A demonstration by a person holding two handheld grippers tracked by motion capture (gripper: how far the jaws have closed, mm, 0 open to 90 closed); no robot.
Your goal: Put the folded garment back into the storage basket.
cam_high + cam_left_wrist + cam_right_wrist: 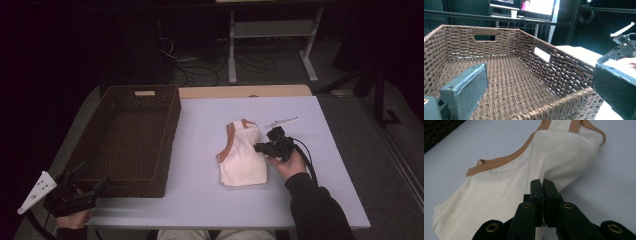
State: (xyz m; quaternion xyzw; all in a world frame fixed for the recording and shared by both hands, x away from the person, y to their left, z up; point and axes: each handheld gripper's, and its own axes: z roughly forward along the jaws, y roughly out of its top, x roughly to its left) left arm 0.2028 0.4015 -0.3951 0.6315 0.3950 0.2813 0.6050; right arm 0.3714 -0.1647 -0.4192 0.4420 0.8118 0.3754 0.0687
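Folded cream garment lies mid-table, long axis running near-to-far, tan trim at the far end. Right gripper is on its right edge, jaws pinched tight on a fold of the cloth. Wicker basket sits well to the left, open top, bare table between, nothing in the path. Left gripper hangs at the basket's near corner, jaws wide, holding nothing. Likely next: lift and carry leftward over the basket rim.

No text, label, brand, number or sign can be read anywhere in these views.
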